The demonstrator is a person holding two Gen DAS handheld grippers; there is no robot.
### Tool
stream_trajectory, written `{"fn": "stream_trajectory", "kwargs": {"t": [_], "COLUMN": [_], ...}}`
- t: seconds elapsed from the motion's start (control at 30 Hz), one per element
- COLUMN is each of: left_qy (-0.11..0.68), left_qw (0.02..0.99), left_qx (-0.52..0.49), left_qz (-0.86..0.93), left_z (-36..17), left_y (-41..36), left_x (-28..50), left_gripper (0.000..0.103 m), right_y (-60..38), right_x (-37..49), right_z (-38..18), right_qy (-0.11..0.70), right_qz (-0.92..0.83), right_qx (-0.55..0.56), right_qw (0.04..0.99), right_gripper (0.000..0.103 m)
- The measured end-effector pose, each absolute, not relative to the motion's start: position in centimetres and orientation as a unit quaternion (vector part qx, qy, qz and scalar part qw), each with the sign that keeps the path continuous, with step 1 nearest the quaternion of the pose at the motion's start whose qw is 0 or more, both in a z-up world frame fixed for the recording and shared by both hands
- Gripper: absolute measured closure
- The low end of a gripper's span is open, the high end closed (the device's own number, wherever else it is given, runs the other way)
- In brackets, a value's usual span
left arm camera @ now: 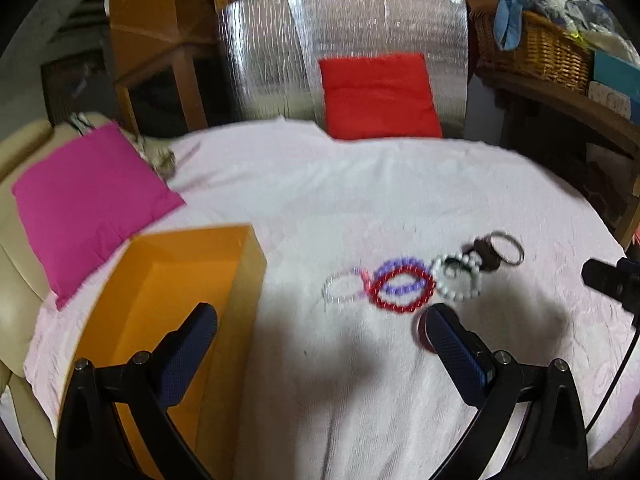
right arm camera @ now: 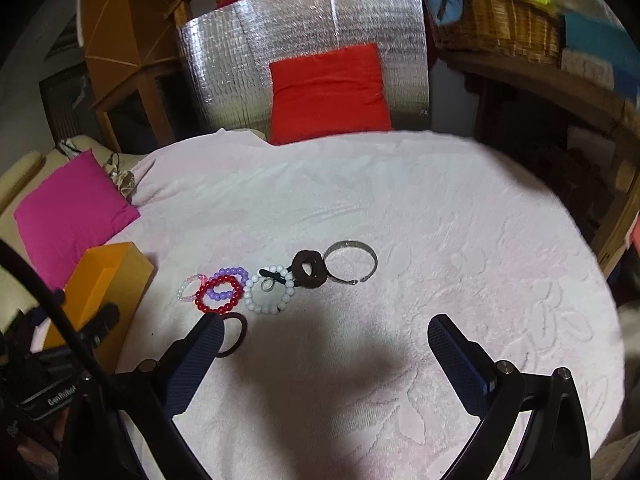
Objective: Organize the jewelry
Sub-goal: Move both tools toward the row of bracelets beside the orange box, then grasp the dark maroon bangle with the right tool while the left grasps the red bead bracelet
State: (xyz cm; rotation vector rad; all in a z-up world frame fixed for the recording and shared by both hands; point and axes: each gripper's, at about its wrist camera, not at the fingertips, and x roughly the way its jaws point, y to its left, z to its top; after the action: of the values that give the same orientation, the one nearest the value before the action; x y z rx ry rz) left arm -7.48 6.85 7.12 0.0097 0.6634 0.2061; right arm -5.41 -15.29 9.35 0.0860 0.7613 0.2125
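Observation:
Several bracelets lie in a row on the pale pink cloth: a clear one [right arm camera: 189, 288], a purple one [right arm camera: 229, 283], a red bead one [right arm camera: 219, 294], a white bead one [right arm camera: 269, 289], a dark brown ring [right arm camera: 309, 269] and a silver bangle [right arm camera: 350, 267]. A dark hair band [right arm camera: 236, 336] lies by my right gripper's left finger. The open orange box [left arm camera: 168, 320] stands to the left. My left gripper [left arm camera: 320, 320] is open, hovering between the box and the red bracelet [left arm camera: 402, 290]. My right gripper [right arm camera: 326, 330] is open and empty, just short of the row.
A magenta cushion [left arm camera: 88, 208] lies at the left edge of the cloth, a red cushion [left arm camera: 378, 96] against a silver foil panel [left arm camera: 344, 40] behind. A wicker basket [left arm camera: 536, 48] sits on a wooden shelf at the right.

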Motion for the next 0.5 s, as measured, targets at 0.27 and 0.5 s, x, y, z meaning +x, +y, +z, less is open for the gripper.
{"fn": "stream_trajectory", "kwargs": {"t": [0.27,0.5], "left_qy": [0.336,0.344], "left_qw": [0.932,0.927], "left_qx": [0.014,0.017], "left_qz": [0.138,0.151], "left_z": [6.6,6.2], "left_y": [8.9,9.6], "left_x": [-7.3,-7.1], "left_gripper": [0.0,0.0], "right_y": [-16.1,-9.2], "right_x": [-2.6,-0.8], "right_z": [7.0,3.0], "right_qy": [0.412,0.476], "right_qz": [0.156,0.214], "right_qx": [0.11,0.082], "right_qw": [0.891,0.849], "right_gripper": [0.014,0.045]}}
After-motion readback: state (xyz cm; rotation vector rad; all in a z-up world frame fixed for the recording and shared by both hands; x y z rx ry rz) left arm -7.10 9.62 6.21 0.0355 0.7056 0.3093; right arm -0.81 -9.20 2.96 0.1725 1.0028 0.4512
